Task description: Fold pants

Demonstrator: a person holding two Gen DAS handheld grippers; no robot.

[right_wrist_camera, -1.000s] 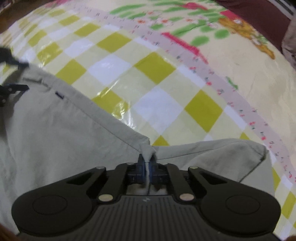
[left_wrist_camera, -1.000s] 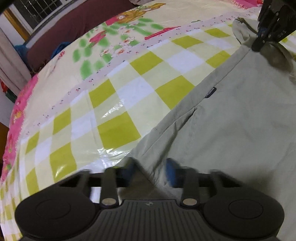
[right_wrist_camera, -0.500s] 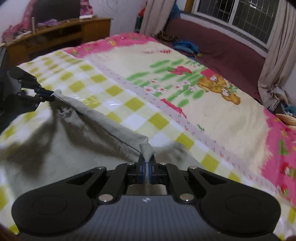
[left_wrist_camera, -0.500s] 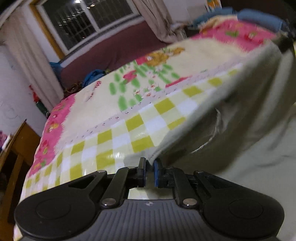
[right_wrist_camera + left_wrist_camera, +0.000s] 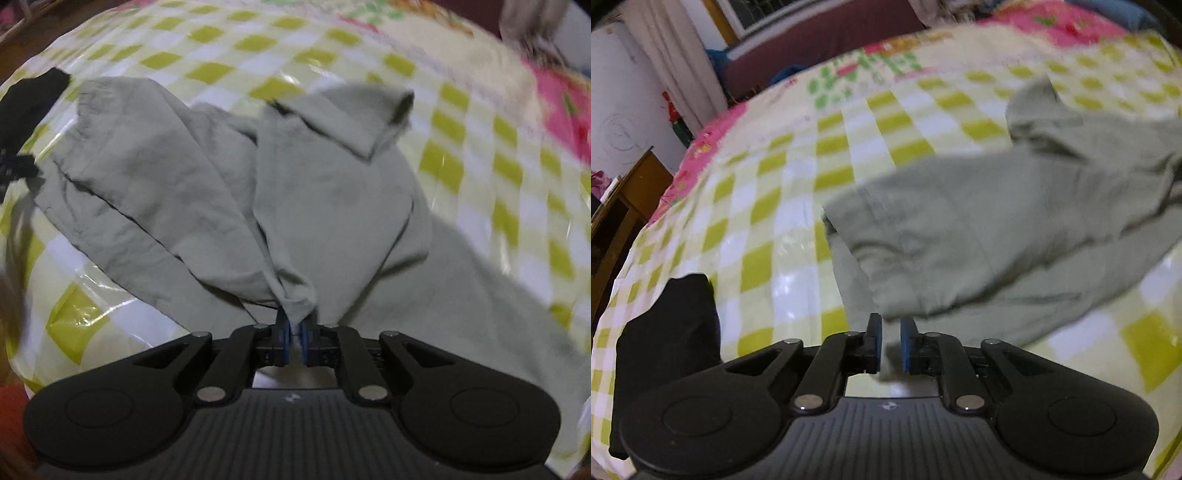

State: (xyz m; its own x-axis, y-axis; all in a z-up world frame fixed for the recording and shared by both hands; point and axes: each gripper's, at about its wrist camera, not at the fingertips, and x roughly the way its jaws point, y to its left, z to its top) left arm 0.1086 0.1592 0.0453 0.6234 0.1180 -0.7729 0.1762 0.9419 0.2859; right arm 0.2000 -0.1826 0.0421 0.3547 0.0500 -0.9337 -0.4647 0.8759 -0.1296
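Pale grey-green pants (image 5: 990,229) lie doubled over on a bed with a yellow-and-white checked plastic cover (image 5: 798,206). My left gripper (image 5: 888,345) has its blue pads nearly closed, pinching a thin edge of the pants just below the folded layer. My right gripper (image 5: 294,338) is shut on a bunched corner of the pants (image 5: 325,192), which fan out ahead of it. The left gripper also shows at the left edge of the right wrist view (image 5: 14,168).
A black cloth (image 5: 676,325) lies on the cover at the lower left; it also shows in the right wrist view (image 5: 33,96). A wooden desk (image 5: 617,210) stands left of the bed. Window, curtains and a maroon bed end (image 5: 820,40) are beyond.
Both grippers lifted the pants' edge and carried it over, so the pants now lie doubled on themselves. The left pads have parted slightly. The view is blurred from motion.
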